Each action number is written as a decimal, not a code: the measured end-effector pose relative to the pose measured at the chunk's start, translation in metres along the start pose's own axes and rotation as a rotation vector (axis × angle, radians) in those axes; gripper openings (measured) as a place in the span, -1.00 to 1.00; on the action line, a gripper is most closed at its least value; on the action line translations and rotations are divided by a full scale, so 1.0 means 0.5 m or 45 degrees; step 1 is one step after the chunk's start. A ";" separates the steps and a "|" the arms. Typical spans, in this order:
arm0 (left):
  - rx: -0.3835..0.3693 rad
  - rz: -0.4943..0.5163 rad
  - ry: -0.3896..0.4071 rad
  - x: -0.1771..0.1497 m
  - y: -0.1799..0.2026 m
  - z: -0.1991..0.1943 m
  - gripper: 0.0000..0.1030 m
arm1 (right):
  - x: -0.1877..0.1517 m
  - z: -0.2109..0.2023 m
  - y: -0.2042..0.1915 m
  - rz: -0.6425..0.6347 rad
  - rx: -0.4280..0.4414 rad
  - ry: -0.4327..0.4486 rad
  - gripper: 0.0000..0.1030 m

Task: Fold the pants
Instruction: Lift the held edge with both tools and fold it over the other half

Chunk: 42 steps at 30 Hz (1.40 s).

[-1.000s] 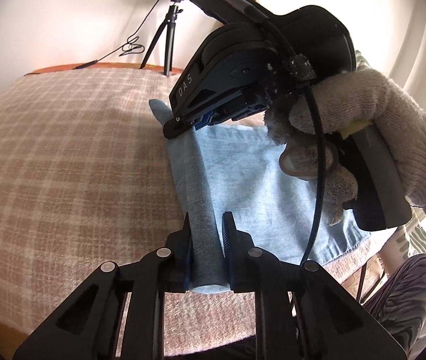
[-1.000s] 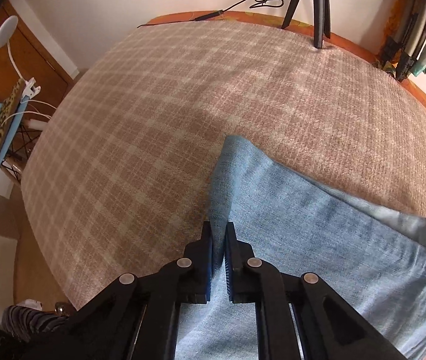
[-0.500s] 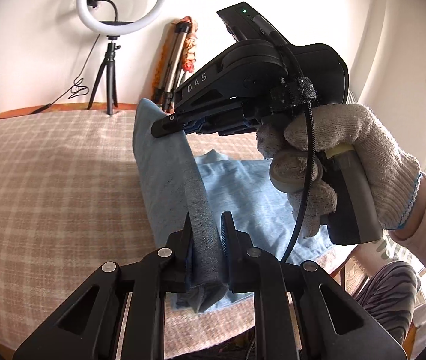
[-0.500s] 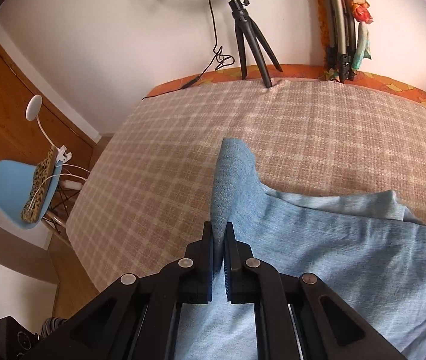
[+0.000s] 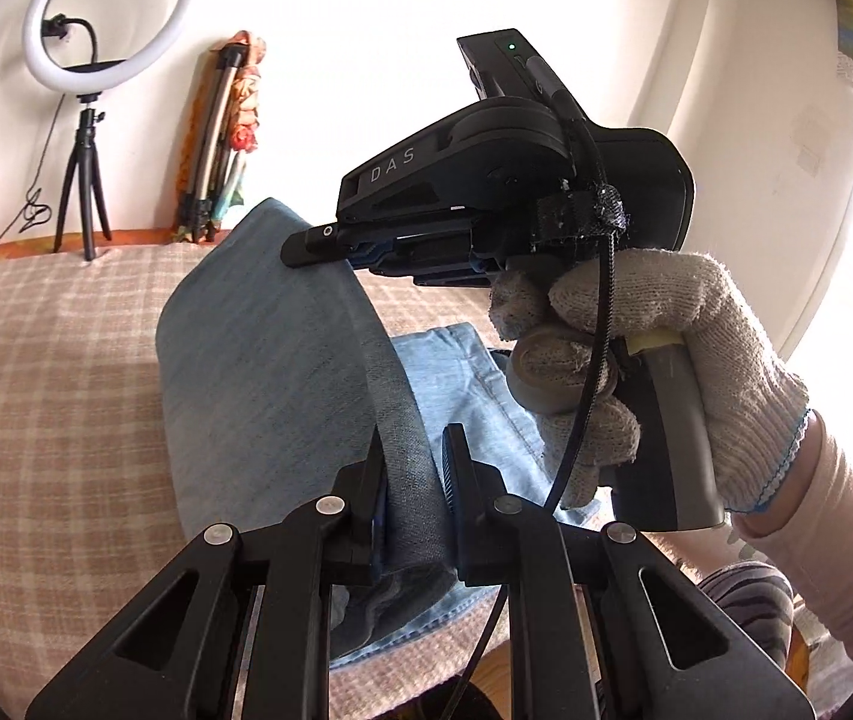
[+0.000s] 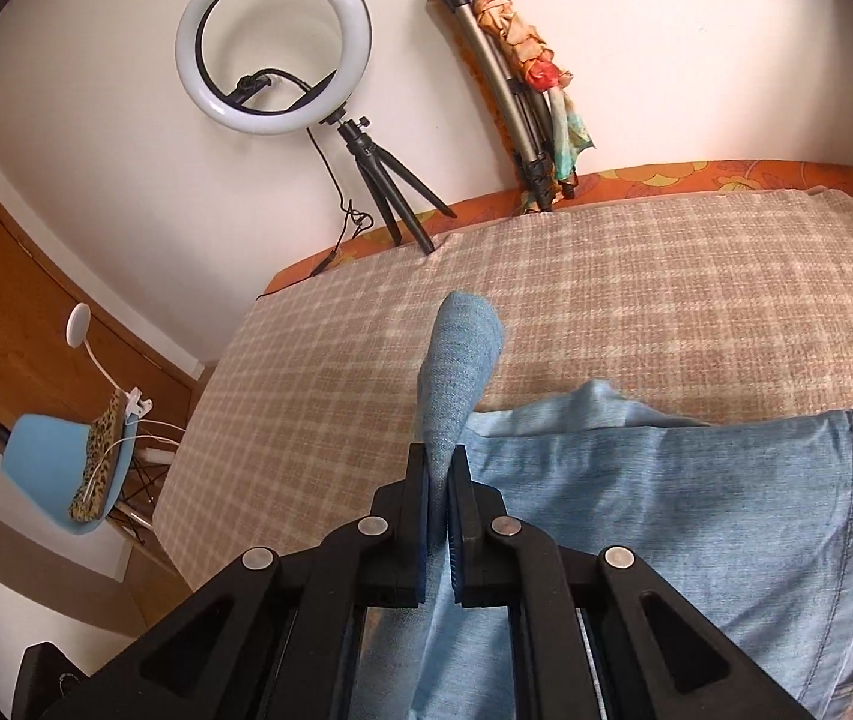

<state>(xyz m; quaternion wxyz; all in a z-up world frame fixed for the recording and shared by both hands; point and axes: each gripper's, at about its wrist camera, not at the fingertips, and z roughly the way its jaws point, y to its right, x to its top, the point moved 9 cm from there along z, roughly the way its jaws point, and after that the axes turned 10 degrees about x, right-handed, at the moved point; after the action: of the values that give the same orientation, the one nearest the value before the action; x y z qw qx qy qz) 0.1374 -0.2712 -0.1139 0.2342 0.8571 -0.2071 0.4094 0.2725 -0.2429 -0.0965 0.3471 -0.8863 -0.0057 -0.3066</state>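
The bed [image 6: 636, 276], covered in a beige checked spread, carries the light blue denim pants [image 6: 696, 510], which lie spread across its near side with one folded edge lifted off the surface. The left gripper [image 5: 411, 462] has its jaws clamped on the near end of that raised fold. The right gripper [image 6: 441, 480], held in a white knit-gloved hand [image 5: 654, 360], has its jaws pinched together on the far end of the same fold. A ring light [image 6: 273, 42] on a tripod stands by the wall
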 end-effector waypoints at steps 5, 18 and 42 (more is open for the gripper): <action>-0.053 0.046 -0.017 0.006 0.061 0.028 -0.73 | 0.003 -0.060 0.057 0.060 0.000 0.073 -0.95; -0.196 0.087 -0.079 0.004 0.209 0.084 -0.73 | -0.009 -0.209 0.210 0.140 -0.115 0.162 -0.95; -0.254 0.194 -0.260 -0.053 0.247 0.206 -0.73 | -0.075 -0.257 0.459 0.323 -0.194 0.145 -0.95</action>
<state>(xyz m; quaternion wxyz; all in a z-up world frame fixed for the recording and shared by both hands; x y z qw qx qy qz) 0.1166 -0.4252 -0.1634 0.2643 0.8485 -0.3337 0.3142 0.2238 -0.4888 -0.1840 0.3146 -0.8849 0.1490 -0.3095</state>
